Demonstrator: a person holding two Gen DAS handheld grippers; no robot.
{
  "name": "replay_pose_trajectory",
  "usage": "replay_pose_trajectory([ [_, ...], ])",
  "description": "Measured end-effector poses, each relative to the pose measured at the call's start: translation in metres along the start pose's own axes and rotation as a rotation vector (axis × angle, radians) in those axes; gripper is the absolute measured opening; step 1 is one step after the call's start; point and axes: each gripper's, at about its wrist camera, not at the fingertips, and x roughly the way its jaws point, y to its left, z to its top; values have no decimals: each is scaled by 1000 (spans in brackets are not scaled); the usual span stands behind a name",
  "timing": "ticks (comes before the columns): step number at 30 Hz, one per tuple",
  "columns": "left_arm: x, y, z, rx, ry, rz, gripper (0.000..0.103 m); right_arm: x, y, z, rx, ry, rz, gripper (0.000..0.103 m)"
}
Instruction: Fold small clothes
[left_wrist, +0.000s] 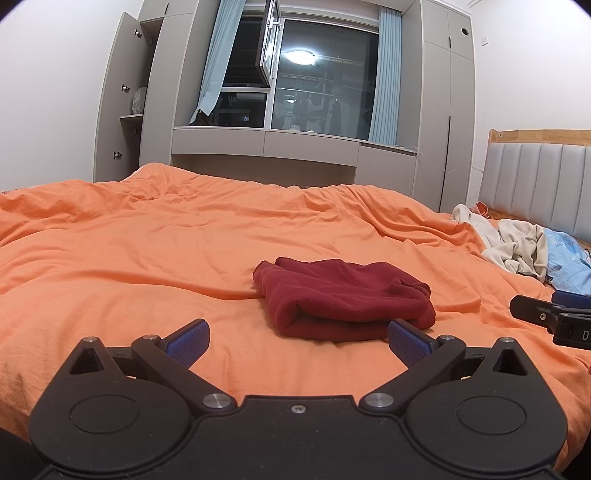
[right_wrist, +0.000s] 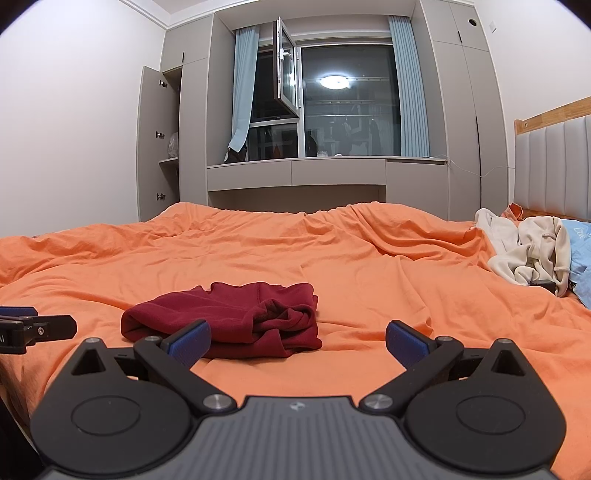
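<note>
On orange bed (left_wrist: 147, 240), folded red garment (left_wrist: 343, 299) at 12 o'clock; left gripper (left_wrist: 298, 338), right gripper (right_wrist: 298, 339) both spread, empty; square loose edge at 3 o'clock.

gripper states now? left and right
Left tool: open, holding nothing, just short of the red garment.
Right tool: open, holding nothing.

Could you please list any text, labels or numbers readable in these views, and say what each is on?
"D": white letter on the right gripper's body, cut off at the left wrist view's edge.
"AI" or similar: white marks on the left gripper's body in the right wrist view, cut off, uncertain.
Pale script on the blue garment: too blurred to read.
Red garment: no text.
</note>
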Motion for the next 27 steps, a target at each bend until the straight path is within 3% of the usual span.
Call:
replay_pose_trajectory([
  [27,0,-1,1,0,1,1,102,0,-1,-2,0,4,-1,103],
])
